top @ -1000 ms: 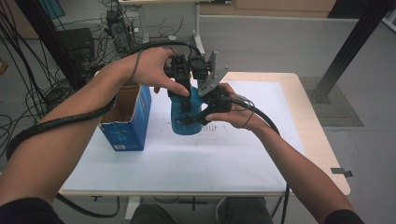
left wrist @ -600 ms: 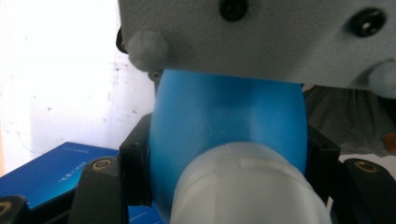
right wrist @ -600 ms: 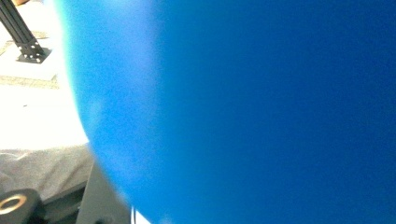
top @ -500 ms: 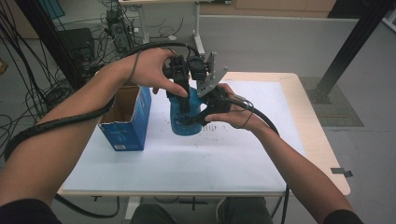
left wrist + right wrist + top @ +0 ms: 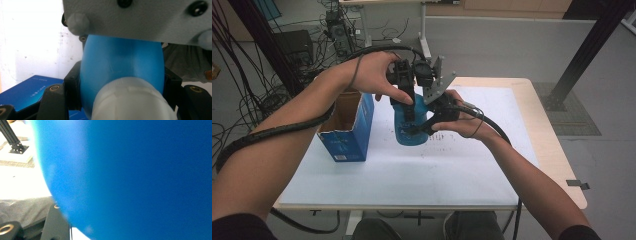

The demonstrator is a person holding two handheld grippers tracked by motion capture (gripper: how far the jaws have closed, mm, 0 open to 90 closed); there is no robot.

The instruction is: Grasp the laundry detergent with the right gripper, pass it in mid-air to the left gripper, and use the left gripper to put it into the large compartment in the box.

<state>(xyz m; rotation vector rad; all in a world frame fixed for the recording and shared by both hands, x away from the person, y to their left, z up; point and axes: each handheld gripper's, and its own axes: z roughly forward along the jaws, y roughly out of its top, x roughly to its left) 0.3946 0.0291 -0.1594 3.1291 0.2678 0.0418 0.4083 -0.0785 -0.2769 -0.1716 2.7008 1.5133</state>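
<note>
A blue plastic bottle (image 5: 404, 132) stands near the middle of the table, and both grippers hold it. My left gripper (image 5: 410, 111) comes down from above. Its black jaws clasp the bottle (image 5: 120, 62) at the shoulder, just past the white cap (image 5: 132, 100). My right gripper (image 5: 416, 131) reaches in from the right and is shut on the lower body. The grey plate (image 5: 435, 85) on top of it sticks up beside the left hand. In the right gripper view the blue wall of the bottle (image 5: 137, 175) is pressed close, with one black finger (image 5: 58, 225) at its lower edge.
An open blue cardboard box (image 5: 344, 135) stands left of the bottle, and its side (image 5: 27, 87) is also in the left gripper view. The white table top (image 5: 462, 175) has a wooden rim. A black metal post (image 5: 582, 55) rises beyond the far right corner. Cables lie on the floor behind.
</note>
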